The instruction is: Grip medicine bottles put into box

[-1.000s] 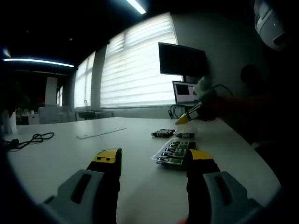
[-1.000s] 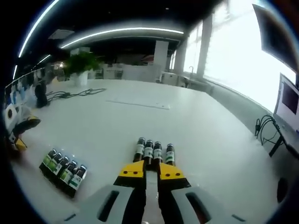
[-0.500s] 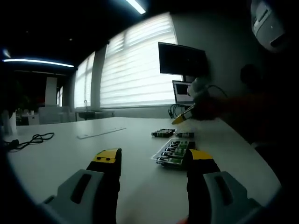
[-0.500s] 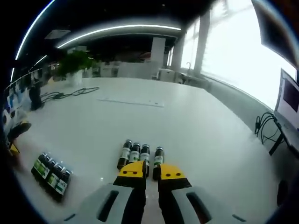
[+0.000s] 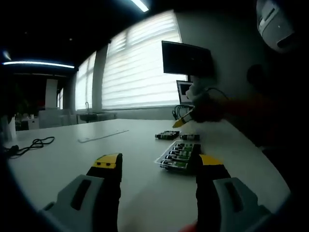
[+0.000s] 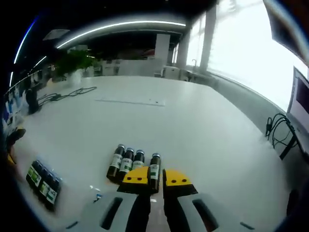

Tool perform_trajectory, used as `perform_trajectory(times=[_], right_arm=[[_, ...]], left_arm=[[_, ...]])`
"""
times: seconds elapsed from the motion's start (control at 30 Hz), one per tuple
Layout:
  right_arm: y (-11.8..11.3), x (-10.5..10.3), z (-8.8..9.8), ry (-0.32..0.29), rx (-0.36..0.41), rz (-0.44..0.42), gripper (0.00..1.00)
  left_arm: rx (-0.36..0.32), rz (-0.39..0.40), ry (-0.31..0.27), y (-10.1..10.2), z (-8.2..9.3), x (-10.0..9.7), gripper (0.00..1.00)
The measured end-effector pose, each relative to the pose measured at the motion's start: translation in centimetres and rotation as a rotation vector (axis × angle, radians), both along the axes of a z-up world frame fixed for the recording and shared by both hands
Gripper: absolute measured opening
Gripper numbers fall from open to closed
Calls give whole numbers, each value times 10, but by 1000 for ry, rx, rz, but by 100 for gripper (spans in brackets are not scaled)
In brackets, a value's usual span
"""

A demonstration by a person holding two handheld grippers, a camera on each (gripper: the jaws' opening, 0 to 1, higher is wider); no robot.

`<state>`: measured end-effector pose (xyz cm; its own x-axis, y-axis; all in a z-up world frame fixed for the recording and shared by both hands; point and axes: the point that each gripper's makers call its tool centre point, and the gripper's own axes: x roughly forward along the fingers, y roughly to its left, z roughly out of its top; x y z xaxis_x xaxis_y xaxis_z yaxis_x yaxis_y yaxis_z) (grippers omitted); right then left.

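My left gripper [image 5: 159,162] is open low over the white table [image 5: 72,159] with nothing between its jaws. Just beyond its right jaw, a clear box [image 5: 177,157] holds a row of green-labelled medicine bottles. Farther back lie loose dark bottles [image 5: 167,136] and a single one [image 5: 189,137]. A person's hand holds my right gripper [image 5: 180,123] a little above them. In the right gripper view, my right gripper [image 6: 157,177] has its jaws nearly together. The single bottle [image 6: 154,166] shows through the gap, and three bottles [image 6: 126,162] lie to its left. The box [image 6: 42,180] is at lower left.
A monitor [image 5: 186,58] and a laptop screen [image 5: 183,92] stand at the table's far end by the blinds. A black cable [image 5: 34,143] lies to the left and a flat strip [image 5: 103,136] mid-table. In the right gripper view I see cables [image 6: 277,135] and a plant [image 6: 72,60].
The right gripper view has advanced, so the loose bottles slid down toward its jaws and the single bottle lines up with the gap. In the left gripper view the right gripper drifted left.
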<state>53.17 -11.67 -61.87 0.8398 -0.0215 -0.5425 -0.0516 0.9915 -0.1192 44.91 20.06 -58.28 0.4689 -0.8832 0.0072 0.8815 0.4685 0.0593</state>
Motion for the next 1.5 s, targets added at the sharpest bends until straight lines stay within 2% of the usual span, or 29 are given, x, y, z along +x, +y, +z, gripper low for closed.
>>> perform_trajectory(times=[0.07,0.17,0.3,0.37,0.47,0.53,0.7,0.93,1.2,1.4,1.5], right_arm=[[-1,1,-3,9,1,0,6],[-2,3,-6,18,3,0,6],[-3,5,-6,20,3,2,7],[-2,7,-6,21,5,5,8],[0,9,-9,31,4,11,9],[0,10,-12,35,7,12,9],[0,12,-17,49,6,11,9],[-2,12,-23,62,7,7,9],[-5,14,-28,76,16,1,8],[-6,13,-32,81,22,-5,8],[-8,14,-31,79,14,-17,8]], left_arm=[[10,35,10,0,-3,6,54],[16,35,2,-1,-3,7,53],[-8,45,6,3,0,12,49],[-1,34,-20,2,2,11,46],[5,28,-44,-3,3,7,47],[-1,28,-45,-2,4,9,50],[-5,33,-27,-1,3,9,50],[-16,26,-39,1,4,7,36],[-28,-21,-47,-5,7,3,20],[-11,-45,-79,-8,6,0,12],[-1,-55,-118,-10,10,-1,10]])
